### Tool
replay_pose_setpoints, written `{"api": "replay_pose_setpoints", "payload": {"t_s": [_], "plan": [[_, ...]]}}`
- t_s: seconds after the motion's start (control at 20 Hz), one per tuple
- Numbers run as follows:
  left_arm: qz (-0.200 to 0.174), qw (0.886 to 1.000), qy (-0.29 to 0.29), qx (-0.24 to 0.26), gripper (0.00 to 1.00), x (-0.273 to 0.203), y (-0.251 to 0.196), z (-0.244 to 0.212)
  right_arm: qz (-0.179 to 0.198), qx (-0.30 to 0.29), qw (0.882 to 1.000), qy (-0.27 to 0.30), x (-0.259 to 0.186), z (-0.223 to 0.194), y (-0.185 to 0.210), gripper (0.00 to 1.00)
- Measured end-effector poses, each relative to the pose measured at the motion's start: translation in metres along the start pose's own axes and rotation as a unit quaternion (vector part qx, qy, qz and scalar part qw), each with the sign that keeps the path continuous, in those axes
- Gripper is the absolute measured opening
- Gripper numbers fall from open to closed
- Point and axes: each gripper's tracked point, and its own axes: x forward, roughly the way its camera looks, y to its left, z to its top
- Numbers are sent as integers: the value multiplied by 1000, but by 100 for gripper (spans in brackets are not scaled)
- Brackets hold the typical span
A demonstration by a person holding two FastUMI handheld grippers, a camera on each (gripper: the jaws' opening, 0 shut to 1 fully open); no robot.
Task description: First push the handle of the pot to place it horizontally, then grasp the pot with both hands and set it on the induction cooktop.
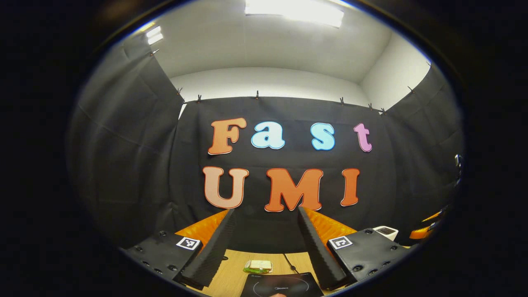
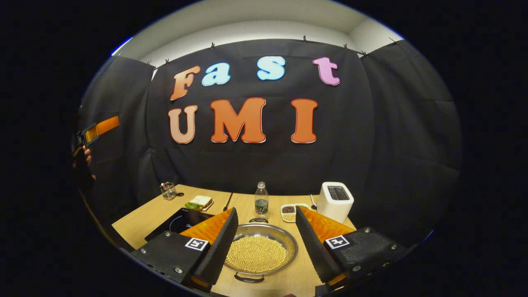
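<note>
The pot (image 2: 258, 248), a shallow metal pan full of pale beans, sits on the table (image 2: 136, 220) near the right gripper (image 2: 266, 238), whose fingers are spread wide and frame the pot without touching it. The pot's two loop handles lie one at the near rim (image 2: 248, 278) and one at the far rim (image 2: 258, 220), so they run near-to-far rather than left-to-right. By that, the first step, pushing a handle round until the pot lies horizontally, looks not yet begun.

The induction cooktop (image 2: 178, 222) lies just left of the pot, and it also shows in the left gripper view. The left gripper (image 1: 266, 247) is held high above the table, its fingers likewise spread and empty.

The next move calls for one gripper to drop to a handle and nudge it sideways.
</note>
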Motion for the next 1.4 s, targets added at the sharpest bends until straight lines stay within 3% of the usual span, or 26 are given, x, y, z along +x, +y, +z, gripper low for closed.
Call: {"api": "replay_pose_setpoints", "payload": {"t_s": [0.1,0.2,0.3,0.45,0.75,1.05,1.25,1.4], "plan": [[-1,1000,5,0,97,2,0,-5,21,2,999,39,6,-24,13,83],[-3,1000,10,-1,97,4,-1,-8,43,10,996,83,10,-49,25,73],[-4,1000,14,-2,97,6,-2,-13,61,21,990,124,13,-71,35,57],[-5,1000,23,-2,97,8,-2,-20,79,28,982,172,20,-100,46,44],[-4,999,35,-1,98,11,-1,-27,125,55,956,260,22,-146,74,10],[-4,999,40,1,98,11,1,-27,147,74,925,341,25,-191,96,0],[1,999,44,2,96,8,7,-31,157,62,905,390,25,-230,107,0],[9,999,48,6,97,6,17,-34,158,59,902,397,37,-237,108,0]]}}
